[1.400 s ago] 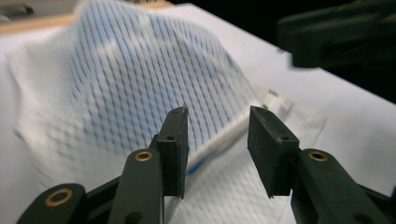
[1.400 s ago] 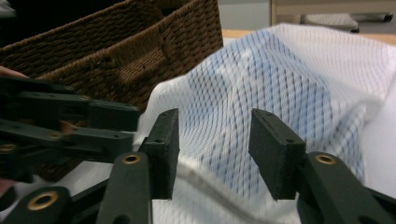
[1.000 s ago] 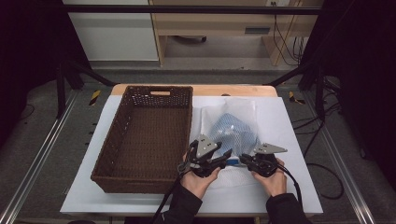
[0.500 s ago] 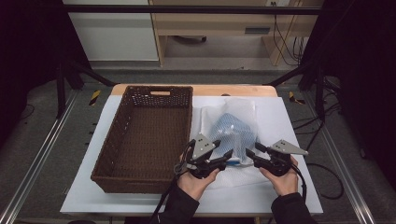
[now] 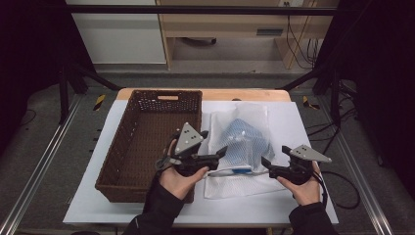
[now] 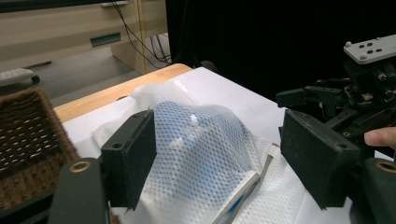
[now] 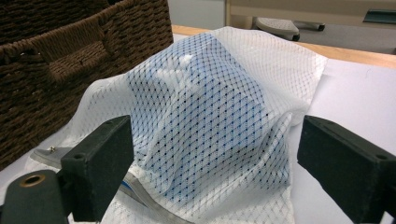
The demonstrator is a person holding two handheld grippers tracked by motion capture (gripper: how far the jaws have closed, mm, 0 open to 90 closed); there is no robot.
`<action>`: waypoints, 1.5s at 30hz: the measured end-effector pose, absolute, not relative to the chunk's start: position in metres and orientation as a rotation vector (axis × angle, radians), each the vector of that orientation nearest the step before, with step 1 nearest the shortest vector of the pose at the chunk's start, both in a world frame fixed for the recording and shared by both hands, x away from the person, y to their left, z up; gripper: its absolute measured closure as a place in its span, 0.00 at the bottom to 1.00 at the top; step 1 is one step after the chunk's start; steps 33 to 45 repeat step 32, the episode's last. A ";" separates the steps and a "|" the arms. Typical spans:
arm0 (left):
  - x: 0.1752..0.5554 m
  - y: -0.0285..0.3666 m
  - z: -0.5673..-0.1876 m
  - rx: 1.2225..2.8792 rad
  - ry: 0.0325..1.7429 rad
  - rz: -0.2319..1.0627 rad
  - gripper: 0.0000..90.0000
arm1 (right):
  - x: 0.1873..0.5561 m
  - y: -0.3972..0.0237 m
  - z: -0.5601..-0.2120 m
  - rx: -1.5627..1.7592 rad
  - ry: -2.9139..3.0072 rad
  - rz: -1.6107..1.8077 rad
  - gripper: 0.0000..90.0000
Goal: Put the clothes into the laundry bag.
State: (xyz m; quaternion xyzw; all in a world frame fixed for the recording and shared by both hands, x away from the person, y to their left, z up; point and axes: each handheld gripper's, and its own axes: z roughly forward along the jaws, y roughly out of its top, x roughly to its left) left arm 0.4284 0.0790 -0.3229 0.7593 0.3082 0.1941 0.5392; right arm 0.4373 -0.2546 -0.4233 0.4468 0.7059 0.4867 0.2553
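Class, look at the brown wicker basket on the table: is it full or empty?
Empty. The high view looks straight into the wicker basket and shows only its bare woven floor; the mesh bag with blue contents lies beside it on the white sheet.

obstacles: wicker basket [image 5: 147, 142] left, mesh bag [image 5: 243, 142] centre | free: white table [image 5: 303, 122] right of bag

We take this for a lab recording bay: beyond the tongs, black curtains [image 5: 29, 58] and a dark metal frame [image 5: 195, 10] ring the white-covered bench [image 5: 303, 122], with loose cables [image 5: 293, 39] and floor rails [image 5: 39, 166] around it.
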 end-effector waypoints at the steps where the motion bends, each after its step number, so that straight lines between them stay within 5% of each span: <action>1: 0.429 0.084 -0.322 1.809 0.736 0.472 0.29 | 0.437 -0.255 -0.422 1.208 1.918 1.321 0.12; 27: 0.422 0.201 -0.359 1.768 0.897 0.646 0.22 | 0.429 -0.278 -0.424 1.228 1.893 1.307 0.06; 45: 0.419 0.210 -0.356 1.756 0.906 0.655 0.23 | 0.429 -0.280 -0.426 1.235 1.891 1.304 0.06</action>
